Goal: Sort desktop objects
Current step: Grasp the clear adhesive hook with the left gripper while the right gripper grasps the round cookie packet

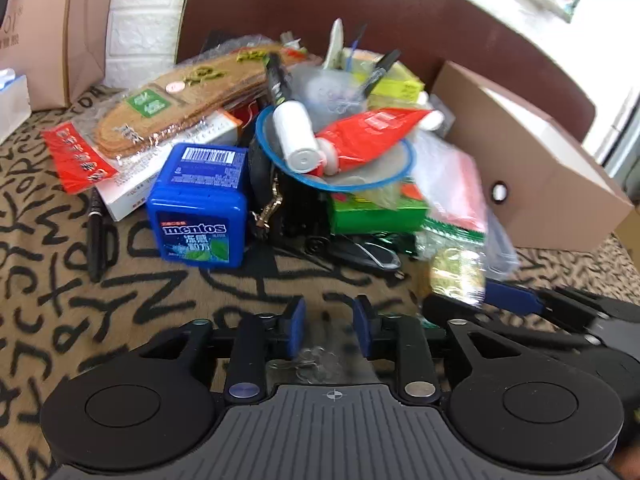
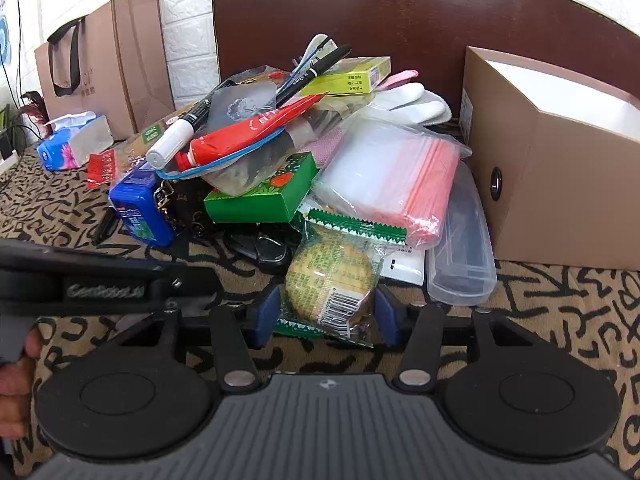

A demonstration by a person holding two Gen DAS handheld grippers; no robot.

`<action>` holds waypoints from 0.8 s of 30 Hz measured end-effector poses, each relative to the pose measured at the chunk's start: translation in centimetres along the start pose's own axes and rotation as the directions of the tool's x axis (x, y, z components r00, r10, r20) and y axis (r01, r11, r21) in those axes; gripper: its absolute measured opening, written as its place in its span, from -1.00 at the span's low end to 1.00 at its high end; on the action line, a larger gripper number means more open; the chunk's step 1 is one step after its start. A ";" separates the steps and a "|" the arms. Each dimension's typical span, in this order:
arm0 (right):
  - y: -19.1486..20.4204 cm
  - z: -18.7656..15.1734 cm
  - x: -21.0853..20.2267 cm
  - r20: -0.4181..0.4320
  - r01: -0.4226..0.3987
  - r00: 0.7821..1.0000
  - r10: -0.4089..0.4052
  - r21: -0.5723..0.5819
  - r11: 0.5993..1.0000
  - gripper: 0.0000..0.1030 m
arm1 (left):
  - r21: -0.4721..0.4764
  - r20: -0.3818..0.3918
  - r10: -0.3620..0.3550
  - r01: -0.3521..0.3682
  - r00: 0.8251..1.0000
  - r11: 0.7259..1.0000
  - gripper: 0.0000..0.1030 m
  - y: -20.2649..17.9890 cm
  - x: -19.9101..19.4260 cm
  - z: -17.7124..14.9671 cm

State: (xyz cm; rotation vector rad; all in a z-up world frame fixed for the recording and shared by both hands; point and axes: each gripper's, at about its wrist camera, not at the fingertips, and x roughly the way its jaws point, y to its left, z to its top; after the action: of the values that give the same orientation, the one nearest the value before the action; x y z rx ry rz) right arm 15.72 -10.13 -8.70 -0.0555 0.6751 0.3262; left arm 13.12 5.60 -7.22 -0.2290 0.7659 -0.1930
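Observation:
A pile of desktop objects lies on the patterned cloth. My right gripper (image 2: 326,312) has its pads on both sides of a wrapped round cookie (image 2: 332,280) at the pile's near edge. My left gripper (image 1: 329,326) is open and empty, low over the cloth in front of the blue Mentos box (image 1: 200,204). The pile holds a red tube (image 2: 256,128), a white marker (image 2: 176,136), a green box (image 2: 264,192), a yellow box (image 2: 352,74), a bag of zip bags (image 2: 396,176), a clear case (image 2: 464,248) and insoles (image 1: 180,104). The right gripper (image 1: 476,302) with the cookie (image 1: 456,272) shows in the left wrist view.
A brown cardboard box (image 2: 560,160) stands at the right of the pile. A dark red board (image 2: 400,12) backs it. A paper bag (image 2: 108,64) and tissue pack (image 2: 72,144) stand at the far left. A black pen (image 1: 95,232) lies left of the Mentos box.

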 end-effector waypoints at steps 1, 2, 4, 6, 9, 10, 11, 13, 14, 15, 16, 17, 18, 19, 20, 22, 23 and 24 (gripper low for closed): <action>-0.1 -0.1 -0.2 0.001 -0.004 1.000 0.004 0.000 1.000 0.07 | 0.016 0.001 -0.008 0.008 1.000 1.000 0.34 -0.3 -0.7 -0.2; -0.1 -0.1 -0.5 0.003 -0.007 1.000 0.007 0.000 1.000 0.05 | 0.035 0.014 -0.005 0.005 1.000 0.999 0.58 -0.6 -1.5 -0.5; -0.2 -0.2 -1.0 0.007 -0.010 1.000 0.010 0.000 1.000 0.03 | 0.086 0.048 0.020 -0.024 0.999 0.996 0.64 -1.4 -2.4 -1.1; -0.3 -0.2 -1.3 0.004 -0.014 1.000 0.014 0.006 1.000 0.03 | 0.111 0.046 0.037 -0.042 0.998 0.993 0.64 -1.7 -2.3 -1.3; -0.5 -0.5 -1.4 0.002 -0.019 1.000 0.019 0.013 1.000 0.03 | 0.078 -0.013 0.041 -0.040 0.999 0.996 0.48 -1.2 -1.0 -1.3; -0.5 -0.6 -1.5 0.003 -0.024 1.000 0.024 0.013 1.000 0.03 | 0.074 -0.040 0.033 -0.030 0.999 0.997 0.33 -0.9 -0.5 -1.4; -0.5 -0.7 -1.6 0.004 -0.025 1.000 0.025 0.008 1.000 0.03 | 0.080 -0.030 0.032 -0.029 0.999 0.996 0.11 -0.8 -0.4 -1.6; -0.5 -0.8 -1.8 0.006 -0.027 1.000 0.027 -0.001 1.000 0.03 | 0.111 -0.025 0.041 -0.038 0.999 0.993 0.07 -1.1 -0.6 -1.9; -0.5 -0.8 -1.8 0.007 -0.027 1.000 0.027 -0.001 1.000 0.03 | 0.111 -0.024 0.040 -0.037 0.999 0.993 0.06 -1.1 -0.6 -1.9; -0.5 -0.8 -1.8 0.008 -0.028 1.000 0.028 0.002 1.000 0.03 | 0.109 -0.024 0.039 -0.036 0.999 0.993 0.06 -1.0 -0.6 -1.9; -0.5 -0.7 -1.7 0.008 -0.028 1.000 0.027 0.006 1.000 0.03 | 0.107 -0.022 0.038 -0.035 0.999 0.994 0.07 -1.0 -0.6 -1.9; -0.5 -0.7 -1.6 0.008 -0.027 1.000 0.027 0.007 1.000 0.03 | 0.107 -0.018 0.038 -0.036 0.999 0.994 0.14 -1.0 -0.6 -1.9; -0.5 -0.6 -1.5 0.010 -0.026 1.000 0.026 0.006 1.000 0.03 | 0.107 -0.015 0.039 -0.037 0.999 0.994 0.15 -1.0 -0.5 -2.0; -0.5 -0.6 -1.4 0.011 -0.026 1.000 0.025 0.009 1.000 0.03 | 0.107 -0.013 0.041 -0.040 0.999 0.993 0.13 -1.0 -0.5 -2.0; -0.6 -0.5 -1.3 0.012 -0.026 1.000 0.026 0.015 1.000 0.04 | 0.110 -0.012 0.043 -0.042 0.999 0.993 0.05 -1.1 -0.5 -2.0; -0.7 -0.6 -1.3 0.010 -0.030 0.999 0.030 0.021 0.999 0.03 | 0.102 -0.009 0.033 -0.032 0.999 0.994 -0.14 -1.1 -0.8 -1.9; -0.8 -0.5 -1.4 0.013 -0.032 0.999 0.031 0.022 0.999 0.03 | 0.092 -0.007 0.017 -0.017 1.000 0.996 -0.48 -1.0 -1.0 -1.8; -0.8 -0.6 -1.6 0.019 -0.031 0.999 0.031 0.021 0.999 0.03 | 0.081 -0.016 -0.001 0.002 1.000 0.997 -0.56 -0.9 -1.1 -1.6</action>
State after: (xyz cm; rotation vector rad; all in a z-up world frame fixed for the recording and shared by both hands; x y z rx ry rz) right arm 14.45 -11.41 -8.17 -0.0217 0.6619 0.3491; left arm 11.15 4.79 -7.42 -0.1511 0.7722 -0.2275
